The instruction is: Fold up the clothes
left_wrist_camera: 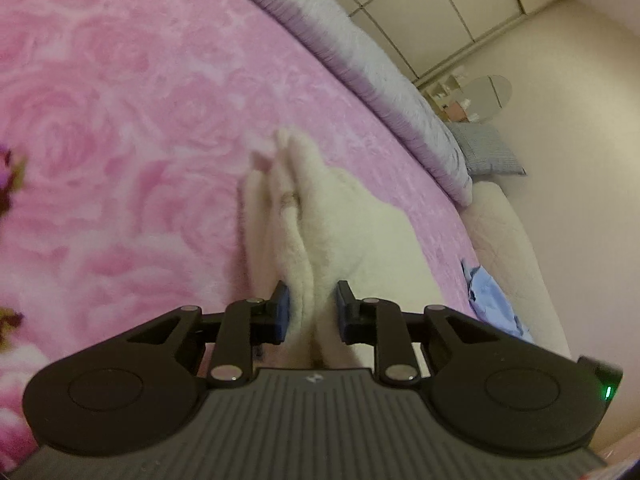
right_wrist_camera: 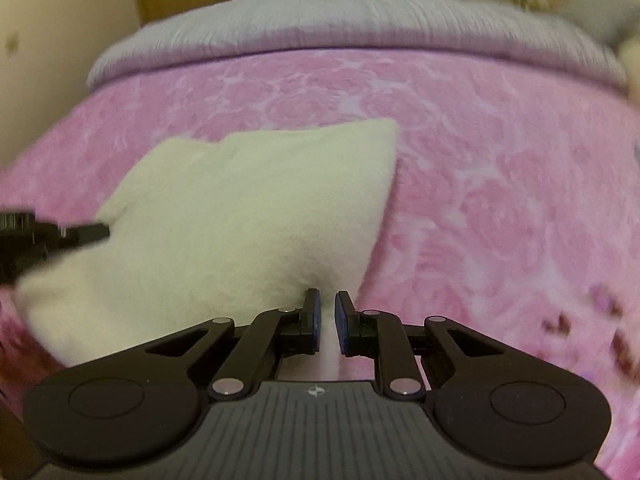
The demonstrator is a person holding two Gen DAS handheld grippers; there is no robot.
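Cream garment (right_wrist_camera: 240, 216) is pinched between both grippers' fingers (left_wrist_camera: 283, 312).

Pink rose-patterned bedspread (right_wrist_camera: 500, 168), grey pillow (left_wrist_camera: 384, 80), perhaps an oval mirror (left_wrist_camera: 486, 98).

Bed: wide, under a pink rose-patterned blanket (right_wrist_camera: 500, 168).
Bolster: a grey ribbed roll (right_wrist_camera: 360, 24) runs along the far edge of the blanket.
Wall: plain cream (left_wrist_camera: 568, 92).
Wardrobe: pale panelled doors (left_wrist_camera: 420, 4) behind the bed.
Mirror: oval (left_wrist_camera: 486, 98), by the wall.
Cushion: grey checked (left_wrist_camera: 484, 150), at the bolster's end.
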